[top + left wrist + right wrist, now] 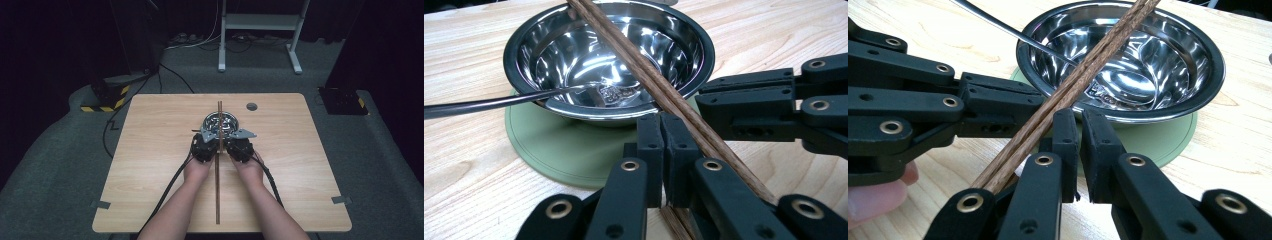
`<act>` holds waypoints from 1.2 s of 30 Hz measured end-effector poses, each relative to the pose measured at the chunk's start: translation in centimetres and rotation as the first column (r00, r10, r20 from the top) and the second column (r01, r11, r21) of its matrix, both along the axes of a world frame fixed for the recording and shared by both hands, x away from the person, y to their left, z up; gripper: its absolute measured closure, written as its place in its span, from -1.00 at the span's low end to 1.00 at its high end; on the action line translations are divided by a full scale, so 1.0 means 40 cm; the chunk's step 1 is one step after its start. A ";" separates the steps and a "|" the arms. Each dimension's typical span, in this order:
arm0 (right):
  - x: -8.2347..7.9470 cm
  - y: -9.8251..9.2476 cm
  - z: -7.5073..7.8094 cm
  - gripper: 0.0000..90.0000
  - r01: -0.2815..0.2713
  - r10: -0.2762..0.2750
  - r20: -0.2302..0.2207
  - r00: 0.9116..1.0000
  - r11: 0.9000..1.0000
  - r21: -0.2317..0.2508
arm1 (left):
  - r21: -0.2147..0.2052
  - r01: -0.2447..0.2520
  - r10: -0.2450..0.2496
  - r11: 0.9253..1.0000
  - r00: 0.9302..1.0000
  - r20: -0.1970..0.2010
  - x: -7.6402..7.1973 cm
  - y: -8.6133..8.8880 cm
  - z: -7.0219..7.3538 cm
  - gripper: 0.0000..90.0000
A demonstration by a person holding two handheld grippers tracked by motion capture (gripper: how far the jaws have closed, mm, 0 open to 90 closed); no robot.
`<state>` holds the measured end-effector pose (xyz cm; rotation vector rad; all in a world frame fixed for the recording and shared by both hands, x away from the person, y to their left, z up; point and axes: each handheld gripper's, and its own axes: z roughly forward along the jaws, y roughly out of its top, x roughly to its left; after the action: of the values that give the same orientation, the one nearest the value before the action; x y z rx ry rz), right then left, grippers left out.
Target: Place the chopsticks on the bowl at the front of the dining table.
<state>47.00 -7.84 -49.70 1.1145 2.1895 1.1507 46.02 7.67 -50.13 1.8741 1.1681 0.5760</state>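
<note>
A pale wooden table [150, 165] seen from above, with a person's two forearms reaching in from the near edge. Each hand holds a black gripper, and the two sit side by side near the middle of the table, just in front of a shiny metal bowl [220, 122].

The bowl stands on a round green mat [554, 150]. A metal spoon [489, 103] rests in it, the handle sticking out over the rim.

A pair of long brown wooden chopsticks [218, 175] runs straight from the near edge of the table, between the two grippers, and across the top of the bowl.

The left gripper [665, 150] has its jaws pressed together with nothing between them; the chopsticks pass just beside them. The right gripper [1079, 150] is likewise closed to a narrow slit and empty, with the chopsticks lying alongside.
</note>
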 end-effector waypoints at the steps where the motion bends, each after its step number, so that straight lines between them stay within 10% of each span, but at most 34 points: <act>1: 0.000 0.001 -0.001 0.88 0.001 -0.001 -0.004 1.000 1.000 0.006 | 0.003 0.002 -0.002 1.000 1.000 -0.002 0.000 0.000 0.000 0.93; 36: 0.001 0.004 0.000 0.88 -0.001 0.001 -0.005 1.000 1.000 0.005 | 0.000 -0.002 0.002 1.000 1.000 -0.002 0.000 -0.002 -0.002 0.94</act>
<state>47.03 -7.68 -49.68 1.1197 2.1921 1.1554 46.01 7.60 -50.23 1.8742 1.1714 0.5748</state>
